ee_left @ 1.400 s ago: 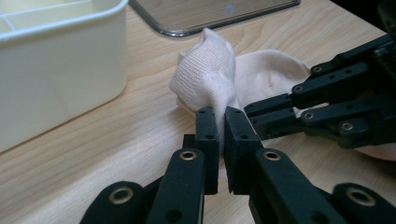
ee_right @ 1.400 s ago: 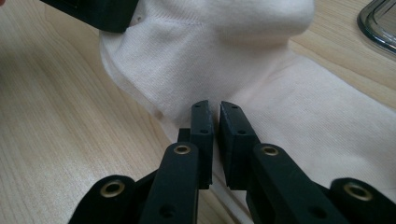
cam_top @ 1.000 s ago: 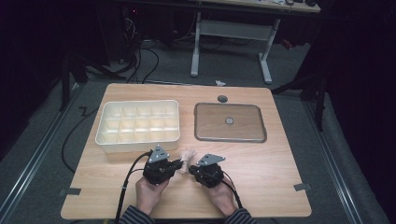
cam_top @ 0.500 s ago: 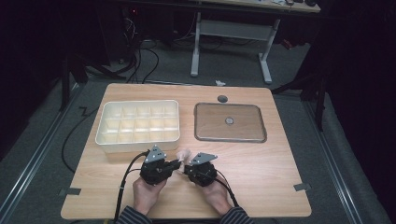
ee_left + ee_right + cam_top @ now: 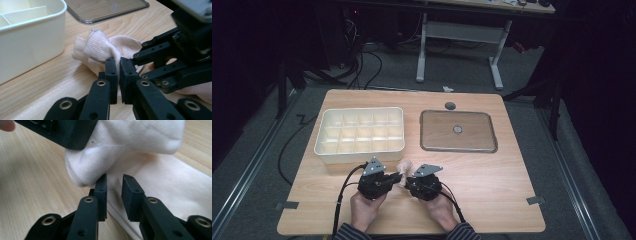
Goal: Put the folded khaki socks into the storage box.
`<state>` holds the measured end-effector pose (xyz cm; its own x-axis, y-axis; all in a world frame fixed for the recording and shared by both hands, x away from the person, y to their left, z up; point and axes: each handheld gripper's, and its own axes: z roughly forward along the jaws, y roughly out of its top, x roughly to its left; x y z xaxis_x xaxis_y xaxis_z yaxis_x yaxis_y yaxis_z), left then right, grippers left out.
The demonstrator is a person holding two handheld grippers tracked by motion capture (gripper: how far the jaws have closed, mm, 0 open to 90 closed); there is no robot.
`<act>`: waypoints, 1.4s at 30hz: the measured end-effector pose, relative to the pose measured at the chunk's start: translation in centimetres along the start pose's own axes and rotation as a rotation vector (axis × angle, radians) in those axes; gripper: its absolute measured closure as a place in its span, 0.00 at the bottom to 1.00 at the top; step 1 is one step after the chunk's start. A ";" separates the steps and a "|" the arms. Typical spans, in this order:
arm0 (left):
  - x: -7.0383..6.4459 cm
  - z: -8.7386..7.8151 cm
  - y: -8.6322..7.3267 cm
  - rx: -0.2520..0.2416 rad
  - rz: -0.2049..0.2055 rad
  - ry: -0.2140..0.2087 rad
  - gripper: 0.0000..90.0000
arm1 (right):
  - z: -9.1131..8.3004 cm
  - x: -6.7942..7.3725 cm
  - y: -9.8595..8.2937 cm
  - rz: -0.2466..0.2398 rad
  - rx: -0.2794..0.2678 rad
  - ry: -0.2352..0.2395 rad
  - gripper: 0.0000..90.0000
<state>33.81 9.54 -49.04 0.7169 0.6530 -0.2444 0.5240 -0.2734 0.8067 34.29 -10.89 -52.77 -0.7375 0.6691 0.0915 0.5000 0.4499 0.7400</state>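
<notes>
While its jaws stand almost closed, pinching a fold of a cream sock (image 5: 100, 47), the left gripper (image 5: 117, 72) meets the right gripper (image 5: 113, 187), whose jaws keep a narrow gap with sock fabric between them. Both hands rest at the near edge of a wooden counter (image 5: 507, 175). Beyond lie a white divided tray (image 5: 361, 131) and a dark flat lid (image 5: 458, 131).
</notes>
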 end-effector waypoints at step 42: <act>-1.7 1.0 1.1 0.011 0.079 0.012 0.96 | -4.3 -4.9 -3.2 0.139 -0.007 -0.178 0.96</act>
<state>33.61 7.39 -48.22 0.7509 0.6373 -0.1733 0.4708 -0.3325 0.8172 34.41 -18.14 -52.71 -0.5693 0.8187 0.0747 0.5877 0.3418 0.7334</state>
